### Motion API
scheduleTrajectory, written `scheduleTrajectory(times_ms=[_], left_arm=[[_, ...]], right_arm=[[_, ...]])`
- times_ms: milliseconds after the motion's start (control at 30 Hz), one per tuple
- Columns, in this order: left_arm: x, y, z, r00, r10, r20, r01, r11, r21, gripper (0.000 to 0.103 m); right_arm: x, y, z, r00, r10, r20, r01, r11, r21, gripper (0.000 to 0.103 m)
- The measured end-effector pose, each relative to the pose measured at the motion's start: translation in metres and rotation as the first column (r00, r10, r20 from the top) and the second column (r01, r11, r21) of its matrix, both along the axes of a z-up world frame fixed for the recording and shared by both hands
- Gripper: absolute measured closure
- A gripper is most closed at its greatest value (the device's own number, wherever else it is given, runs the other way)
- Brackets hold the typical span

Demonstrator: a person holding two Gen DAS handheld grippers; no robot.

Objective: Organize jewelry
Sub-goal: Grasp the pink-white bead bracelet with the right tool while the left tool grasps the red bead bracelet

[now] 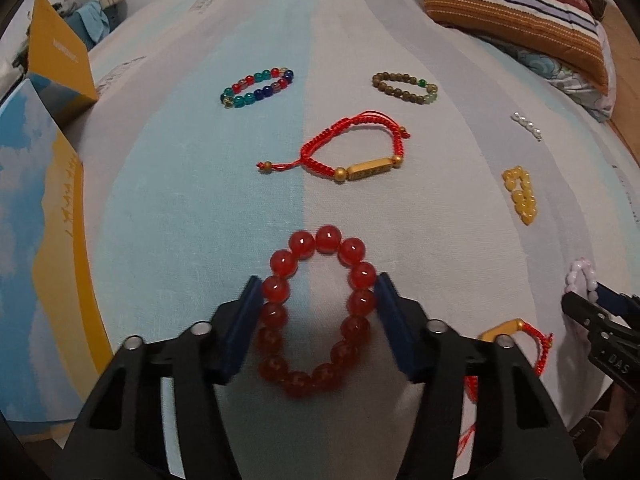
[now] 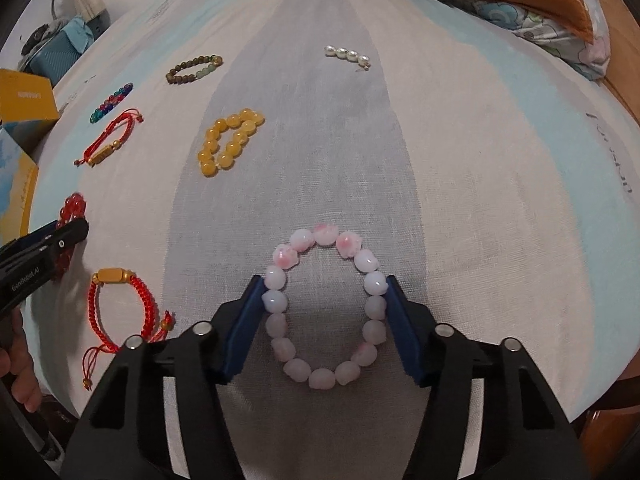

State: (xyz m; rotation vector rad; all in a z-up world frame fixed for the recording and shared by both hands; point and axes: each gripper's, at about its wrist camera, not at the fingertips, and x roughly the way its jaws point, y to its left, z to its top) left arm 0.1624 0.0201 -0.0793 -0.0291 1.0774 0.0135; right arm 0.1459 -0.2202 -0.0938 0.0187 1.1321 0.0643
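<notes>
A red bead bracelet [image 1: 320,240] lies flat on the striped cloth [image 1: 192,208]. My left gripper [image 1: 320,280] is over it, and both blue pads [image 1: 246,320] press against its outer beads. The pink-and-white bead bracelet [image 2: 324,238] lies on the same cloth, and my right gripper [image 2: 323,280] is shut on its two sides. In the left wrist view the right gripper [image 1: 592,312] shows at the right edge by the pink bracelet [image 1: 580,276]. The right wrist view has the left gripper [image 2: 44,248] at its left edge, over the red bracelet [image 2: 72,206].
Other bracelets lie spread on the cloth: multicolour beads [image 1: 258,88], brown beads [image 1: 404,87], a red cord with a gold bar [image 1: 352,156], yellow beads [image 2: 230,140], a pearl piece [image 2: 346,55], another red cord [image 2: 116,308]. A blue-and-yellow box [image 1: 44,216] stands left. Striped cushions [image 1: 520,12] sit far right.
</notes>
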Motion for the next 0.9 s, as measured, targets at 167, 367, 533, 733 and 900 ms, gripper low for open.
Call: scheduleTrajectory(times_ms=[167, 367, 533, 733, 900], left_arm=[[-0.004, -0.003, 0.002, 1.000, -0.017, -0.001, 0.017, 1.000, -0.015, 0.073], [-0.008, -0.005, 0.007, 1.000, -0.026, 0.016, 0.027, 0.999, -0.043, 0.078], [-0.012, -0.005, 0.016, 0.999, -0.028, 0.041, 0.029, 0.999, -0.040, 0.102], [-0.013, -0.005, 0.014, 0.999, -0.031, 0.032, 0.033, 0.999, -0.042, 0.103], [-0.014, -0.005, 0.016, 0.999, -0.031, 0.043, 0.032, 0.999, -0.034, 0.103]], right_arm=[[-0.002, 0.003, 0.001, 1.000, 0.012, 0.009, -0.012, 1.000, -0.011, 0.078], [-0.003, 0.003, 0.003, 1.000, 0.006, 0.028, -0.006, 1.000, -0.013, 0.085], [-0.006, 0.000, 0.011, 0.998, -0.002, 0.065, 0.002, 1.000, 0.010, 0.085], [-0.010, 0.001, 0.017, 0.996, -0.003, 0.093, 0.003, 1.000, 0.008, 0.085], [-0.012, 0.000, 0.021, 0.993, -0.008, 0.115, 0.007, 1.000, 0.007, 0.085]])
